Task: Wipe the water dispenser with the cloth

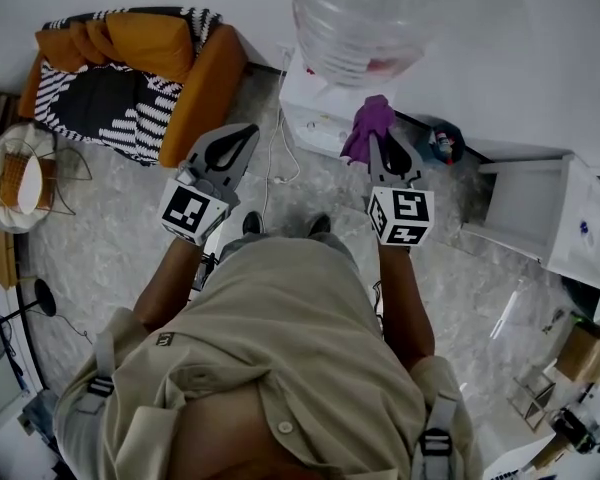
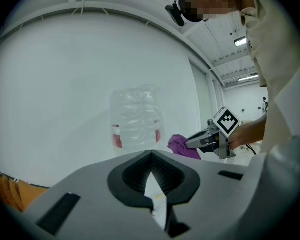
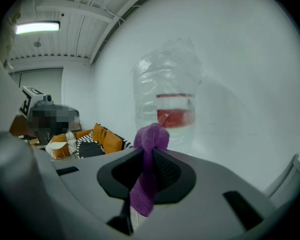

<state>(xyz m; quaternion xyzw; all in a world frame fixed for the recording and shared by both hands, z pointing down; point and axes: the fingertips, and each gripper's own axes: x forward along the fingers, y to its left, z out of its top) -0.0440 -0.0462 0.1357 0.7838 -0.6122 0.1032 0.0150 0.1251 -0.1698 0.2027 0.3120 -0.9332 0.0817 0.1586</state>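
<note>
The water dispenser is a white cabinet against the wall, with a large clear bottle on top. The bottle carries a red label and stands just ahead of both grippers. My right gripper is shut on a purple cloth, held up close in front of the dispenser below the bottle. The cloth bunches above the jaws and hangs down between them. My left gripper is shut with nothing in it, held left of the dispenser and apart from it. In the left gripper view the bottle and the cloth show.
An orange sofa with a black-and-white striped blanket stands at the left wall. A round wicker stand is further left. A white cabinet stands to the right. A white cable trails on the floor beside the dispenser.
</note>
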